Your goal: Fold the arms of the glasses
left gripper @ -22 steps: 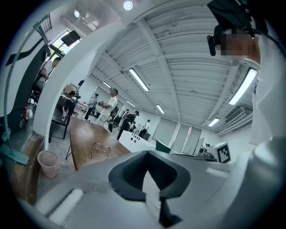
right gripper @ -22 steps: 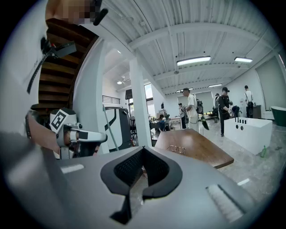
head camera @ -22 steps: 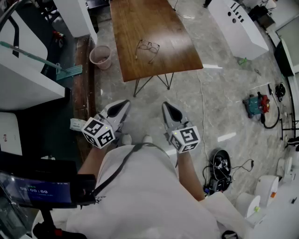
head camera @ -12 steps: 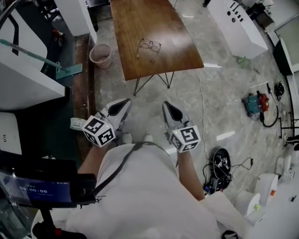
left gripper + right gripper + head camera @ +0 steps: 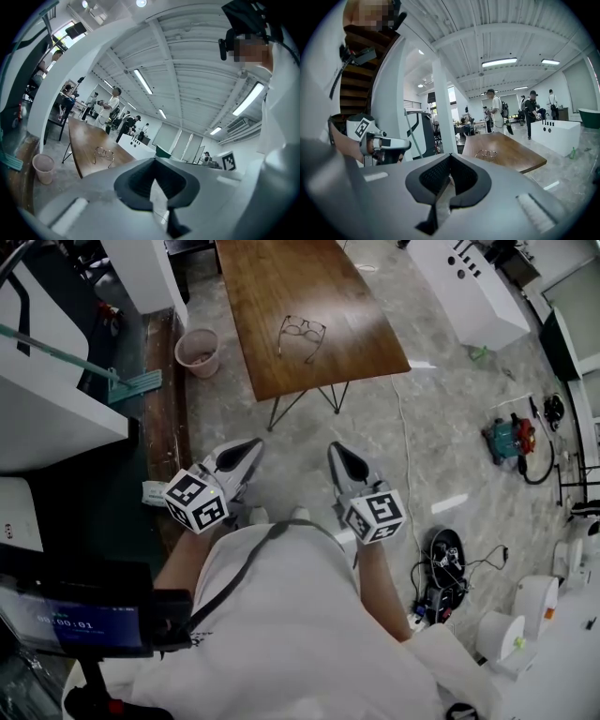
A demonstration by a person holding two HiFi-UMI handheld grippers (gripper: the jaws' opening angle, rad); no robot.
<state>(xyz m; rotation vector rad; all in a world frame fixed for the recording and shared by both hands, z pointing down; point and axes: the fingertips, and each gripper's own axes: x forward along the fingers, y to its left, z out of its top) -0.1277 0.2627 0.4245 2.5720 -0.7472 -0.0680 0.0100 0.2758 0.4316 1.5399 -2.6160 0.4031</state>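
My left gripper (image 5: 246, 444) is pinched tight and holds nothing. The glasses (image 5: 302, 334) lie well ahead of me on the brown table (image 5: 281, 277), with their arms sticking out. My right gripper (image 5: 337, 448) is pinched tight too, and it holds nothing.

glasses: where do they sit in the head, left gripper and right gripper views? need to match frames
Head view: glasses upper centre, arms unfolded, on the wooden table.
Left gripper view: glasses left of centre, toward the table's near end.
Right gripper view: glasses just right of centre, small, on the tabletop.
Shared landmark: the wooden table itself, which is in all three views.
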